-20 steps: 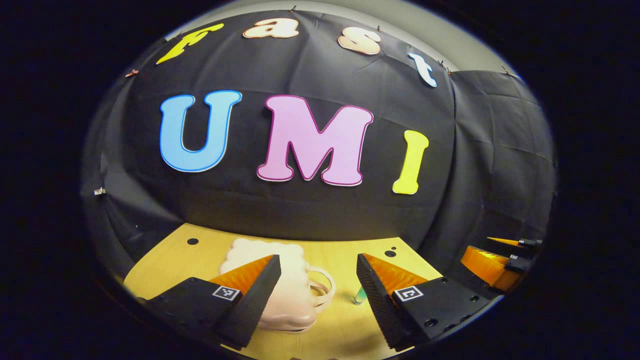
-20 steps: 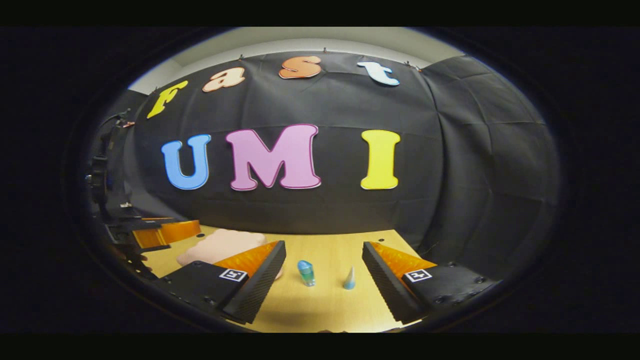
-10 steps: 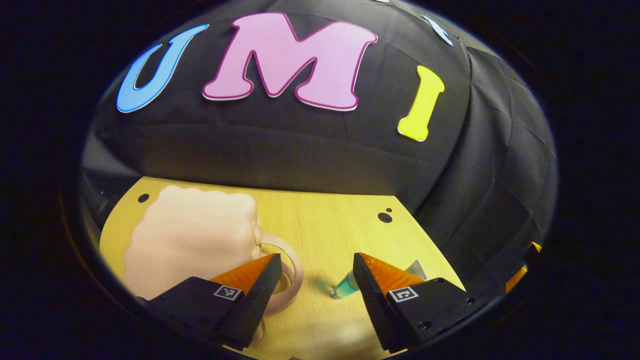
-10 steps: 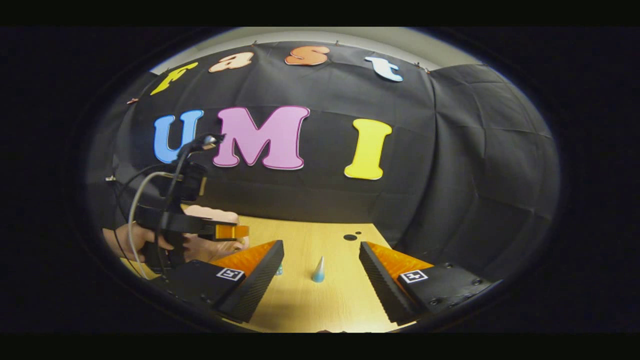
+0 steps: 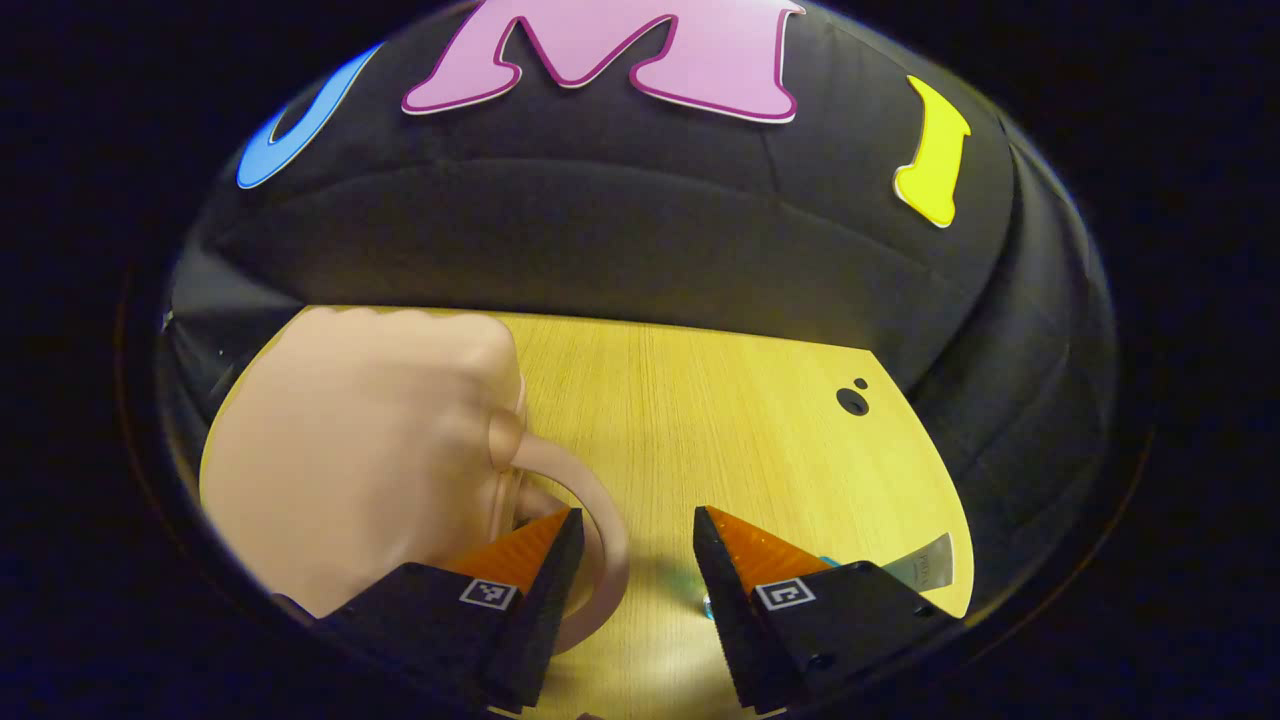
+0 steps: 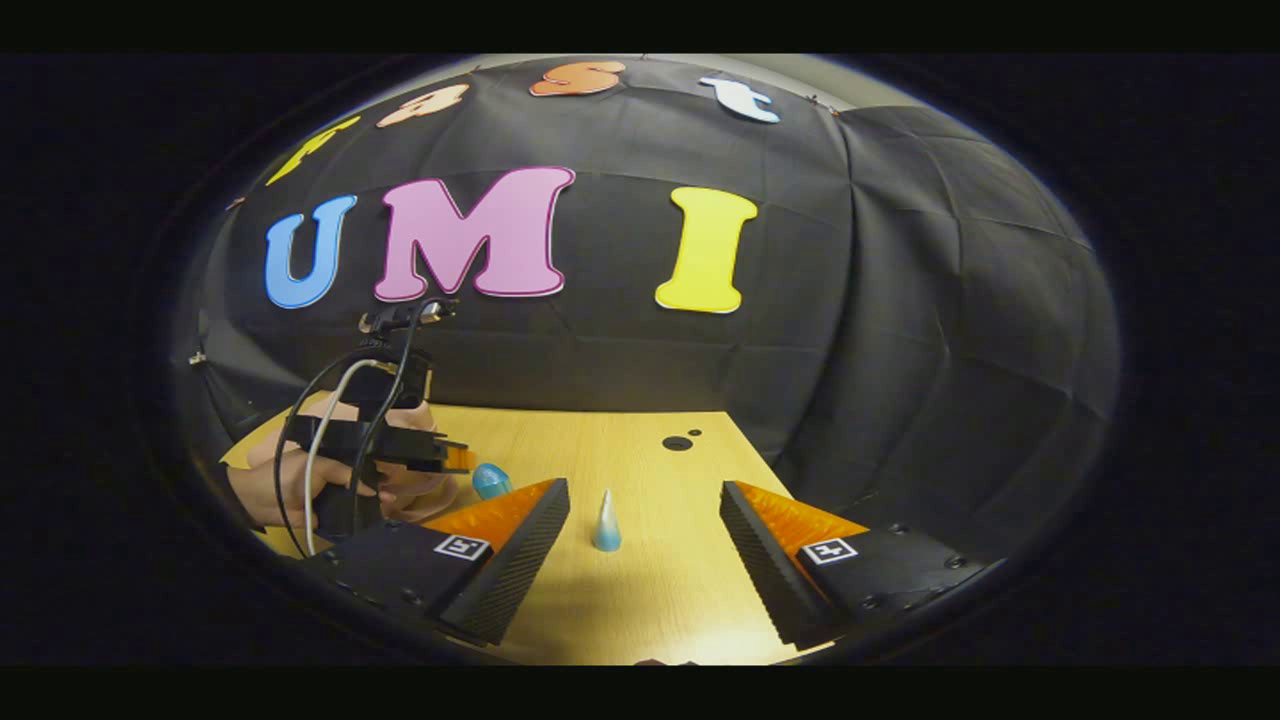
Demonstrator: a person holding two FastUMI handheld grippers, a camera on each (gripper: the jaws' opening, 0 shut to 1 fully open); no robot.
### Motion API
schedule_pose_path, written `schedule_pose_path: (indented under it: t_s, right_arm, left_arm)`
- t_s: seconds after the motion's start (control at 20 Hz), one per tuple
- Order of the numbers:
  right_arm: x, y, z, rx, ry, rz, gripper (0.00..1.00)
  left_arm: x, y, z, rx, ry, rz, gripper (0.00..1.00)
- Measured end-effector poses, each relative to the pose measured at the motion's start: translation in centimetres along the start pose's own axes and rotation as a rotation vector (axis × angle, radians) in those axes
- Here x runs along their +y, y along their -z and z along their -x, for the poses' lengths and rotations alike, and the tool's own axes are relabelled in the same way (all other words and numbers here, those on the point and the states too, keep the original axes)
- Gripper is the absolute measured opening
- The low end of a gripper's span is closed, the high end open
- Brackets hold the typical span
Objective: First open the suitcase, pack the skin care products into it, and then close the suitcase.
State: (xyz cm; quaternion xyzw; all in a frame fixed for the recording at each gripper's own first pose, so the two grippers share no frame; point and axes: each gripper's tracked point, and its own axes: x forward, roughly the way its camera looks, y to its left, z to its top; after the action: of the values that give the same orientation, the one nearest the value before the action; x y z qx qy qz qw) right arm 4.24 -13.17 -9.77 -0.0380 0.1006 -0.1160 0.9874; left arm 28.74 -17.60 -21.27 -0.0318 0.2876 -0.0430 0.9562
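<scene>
A pale pink suitcase (image 5: 350, 450) lies shut on the wooden table (image 5: 700, 420) at the left, its loop handle (image 5: 600, 510) pointing right. My left gripper (image 5: 630, 540) hovers open right at that handle, whose loop curves past the left fingertip into the gap. A teal bottle (image 5: 708, 602) peeks from behind the right finger, and a flat tube (image 5: 925, 570) lies beyond. In the right gripper view, my right gripper (image 6: 645, 510) is open and empty, with a small cone-shaped tube (image 6: 605, 520) standing between its fingers farther off. The teal bottle (image 6: 490, 480) lies to its left.
A hand (image 6: 270, 485) with a cable holds the left gripper (image 6: 455, 458) at the left of the right gripper view. Dark holes (image 6: 677, 442) mark the table's far right part. Black cloth walls close the back and right sides.
My left gripper has dropped and moved forward to the suitcase handle, its fingers a little closer together. The right gripper has shifted slightly; the cone tube now sits nearer the middle of its gap.
</scene>
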Motion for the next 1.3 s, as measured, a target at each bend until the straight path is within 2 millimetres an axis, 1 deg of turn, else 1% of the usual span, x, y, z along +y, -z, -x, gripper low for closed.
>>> schedule_pose_path:
  t_s: [0.15,0.25,0.35,0.4,0.45,0.55,0.6,0.7,0.75,0.8,0.85,0.9,0.95,1.05,1.15,1.25,1.3]
  right_arm:
    - [0.0,0.3,-0.4,0.013,-0.005,0.007,0.97]
    - [0.1,0.7,-0.5,0.020,-0.007,0.005,0.97]
    - [0.1,0.9,-0.5,0.028,-0.005,0.006,0.97]
    - [0.1,1.0,-0.5,0.029,-0.003,0.006,0.97]
    - [0.2,1.1,-0.4,0.030,-0.002,0.005,0.97]
    - [0.3,1.0,-0.4,0.028,-0.002,0.003,0.97]
    - [0.5,1.0,-0.2,0.025,-0.003,0.002,0.97]
    - [0.9,0.7,-0.2,0.017,-0.011,0.001,0.97]
    - [1.3,0.5,-0.2,0.011,-0.017,0.000,0.97]
    - [1.7,0.1,-0.1,0.003,-0.025,-0.002,0.97]
    - [2.2,-0.2,-0.2,-0.005,-0.033,-0.004,0.97]
    - [2.7,-0.5,-0.3,-0.013,-0.045,-0.010,0.97]
    - [3.3,-0.9,-0.4,-0.021,-0.062,-0.023,0.97]
    - [5.0,-1.6,-0.9,-0.031,-0.105,-0.046,0.96]
    - [5.8,-1.6,-1.2,-0.024,-0.130,-0.049,0.97]
    - [6.6,-2.2,-1.1,-0.030,-0.160,-0.055,0.96]
    - [7.1,-2.4,-1.2,-0.032,-0.175,-0.047,0.96]
  left_arm:
    - [0.9,0.5,-1.3,0.025,-0.046,-0.001,0.68]
    - [1.2,1.3,-1.9,0.065,-0.056,0.024,0.61]
    - [1.5,1.9,-2.0,0.094,-0.041,0.087,0.44]
    - [1.1,1.9,-1.8,0.097,-0.019,0.084,0.19]
    - [0.9,1.6,-1.6,0.089,0.008,0.067,0.22]
    - [0.7,0.4,-0.7,0.062,0.039,0.036,0.16]
    - [0.6,-0.2,0.0,0.052,0.049,0.033,0.13]
    - [0.9,-1.8,1.7,0.047,0.067,0.046,0.11]
    - [0.7,-2.2,2.6,0.068,0.095,0.066,0.11]
    - [0.9,-2.4,3.8,0.098,0.116,0.083,0.11]
    - [1.1,-3.1,5.0,0.107,0.126,0.089,0.11]
    - [1.5,-4.1,6.1,0.106,0.128,0.074,0.07]
    - [2.2,-5.5,7.5,0.091,0.116,0.041,0.11]
    - [3.9,-8.4,9.9,0.069,0.085,-0.040,0.11]
    - [5.9,-10.8,12.3,0.071,0.075,-0.077,0.11]
    - [9.1,-12.8,14.6,0.067,0.068,-0.101,0.11]
    - [11.0,-13.8,15.6,0.057,0.059,-0.114,0.11]
